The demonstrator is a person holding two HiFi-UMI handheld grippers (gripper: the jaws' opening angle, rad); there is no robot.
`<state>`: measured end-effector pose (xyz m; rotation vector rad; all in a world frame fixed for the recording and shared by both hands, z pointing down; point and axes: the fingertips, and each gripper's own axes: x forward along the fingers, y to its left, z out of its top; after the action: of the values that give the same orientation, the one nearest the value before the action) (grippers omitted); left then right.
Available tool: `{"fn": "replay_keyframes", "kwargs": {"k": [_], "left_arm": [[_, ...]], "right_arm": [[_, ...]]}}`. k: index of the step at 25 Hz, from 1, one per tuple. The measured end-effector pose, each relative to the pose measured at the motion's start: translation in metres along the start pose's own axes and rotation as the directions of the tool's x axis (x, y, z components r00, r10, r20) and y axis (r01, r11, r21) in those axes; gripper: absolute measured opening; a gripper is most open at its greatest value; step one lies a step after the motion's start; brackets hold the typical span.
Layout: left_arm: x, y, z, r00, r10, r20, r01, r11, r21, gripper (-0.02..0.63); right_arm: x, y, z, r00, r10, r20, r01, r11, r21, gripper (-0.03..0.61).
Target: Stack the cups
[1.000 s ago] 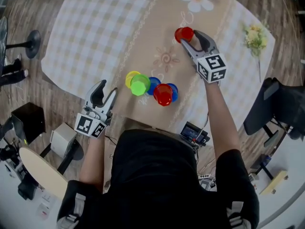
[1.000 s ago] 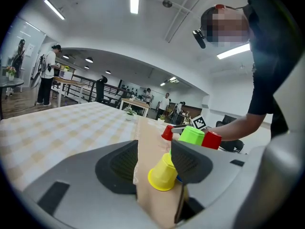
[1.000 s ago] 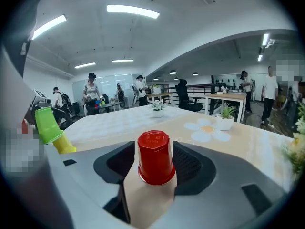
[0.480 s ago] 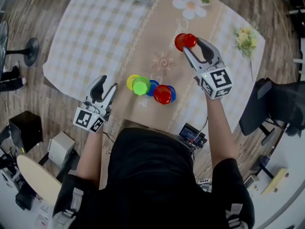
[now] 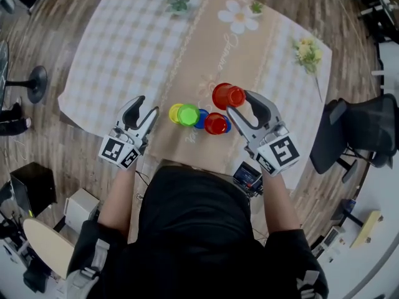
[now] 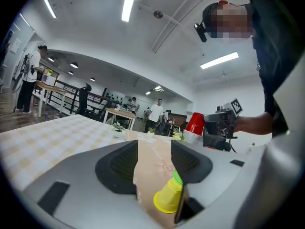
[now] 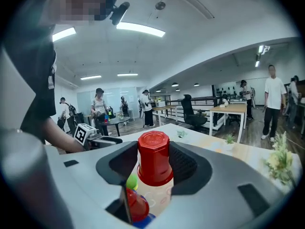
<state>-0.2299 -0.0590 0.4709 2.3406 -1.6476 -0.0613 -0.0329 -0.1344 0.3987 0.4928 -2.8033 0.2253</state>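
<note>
Cups (image 5: 199,118) sit in a row on the tabletop (image 5: 124,55). Right hand-held gripper (image 5: 239,101) just closed on a red cup (image 5: 221,95) — upside down, above them. Left hand-held gripper (image 5: 145,108) — spread, empty — left of them.

An upside-down red cup (image 5: 225,96) sits clamped in the right hand-held gripper (image 5: 239,102), off the tabletop (image 5: 124,55). Near it stand a yellow cup (image 5: 176,112), a green cup (image 5: 189,114), a blue cup (image 5: 201,119) and a second red cup (image 5: 216,124) in a row.

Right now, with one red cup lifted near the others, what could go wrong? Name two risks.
1. The lifted red cup is pinched by its sides in the right gripper, whose fingers just closed on it; it might slip and fall.
2. Lowered off-centre, it could topple the red cup on the table or the green cup.
</note>
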Motion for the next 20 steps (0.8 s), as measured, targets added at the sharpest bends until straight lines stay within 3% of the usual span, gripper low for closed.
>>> {"fn": "replay_keyframes", "kwargs": {"k": [8, 20], "left_arm": [[-0.008, 0.003, -0.003, 0.999, -0.032, 0.007, 0.032, 0.999, -0.006, 0.218], [-0.022, -0.002, -0.010, 0.998, -0.057, 0.004, 0.057, 0.998, -0.017, 0.218]], "right_arm": [[0.009, 0.065, -0.014, 0.994, 0.042, -0.105, -0.048, 0.997, -0.059, 0.216], [0.016, 0.079, -0.031, 0.990, 0.042, -0.133, -0.051, 0.997, -0.066, 0.218]]}}
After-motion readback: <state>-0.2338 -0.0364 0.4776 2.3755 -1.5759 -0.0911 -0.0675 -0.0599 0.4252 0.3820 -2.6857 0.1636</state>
